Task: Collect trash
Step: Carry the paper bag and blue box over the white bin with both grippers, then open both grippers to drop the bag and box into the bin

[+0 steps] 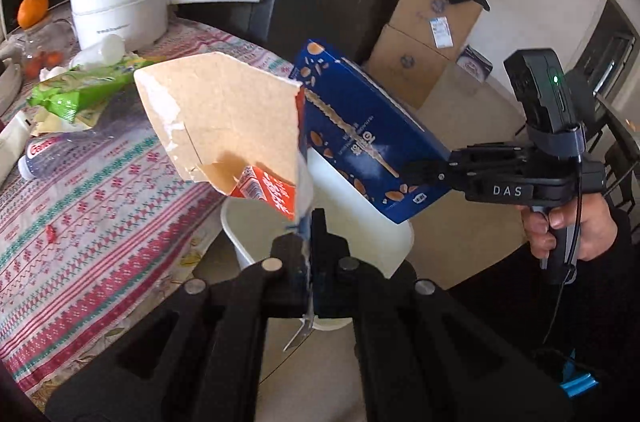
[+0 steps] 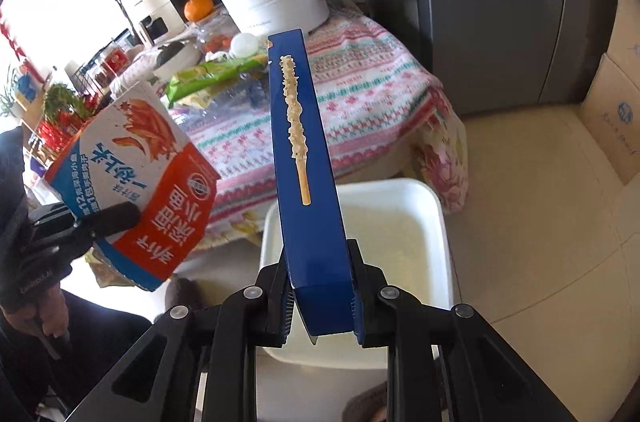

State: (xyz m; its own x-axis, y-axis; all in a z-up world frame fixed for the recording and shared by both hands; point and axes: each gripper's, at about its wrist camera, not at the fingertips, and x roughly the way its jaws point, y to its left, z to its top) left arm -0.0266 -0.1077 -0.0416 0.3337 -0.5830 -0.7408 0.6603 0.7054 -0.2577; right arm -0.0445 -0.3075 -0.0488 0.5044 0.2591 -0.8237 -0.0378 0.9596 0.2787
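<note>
1. Left gripper point(image 1: 306, 254): jaws pinched tight on a torn red-and-white carton point(image 2: 136, 190), held above the white bin point(image 2: 400, 206).
2. Right gripper point(image 2: 320, 306): jaws narrow, clamped on a blue snack box point(image 2: 304, 158), also above the bin.
3. White bin: on the floor, just off the tabletop's point(image 1: 100, 190) edge.
4. Tabletop, far side: green wrapper point(image 1: 76, 90), plastic bottle point(image 1: 60, 142), white pot point(image 1: 120, 6).
</note>
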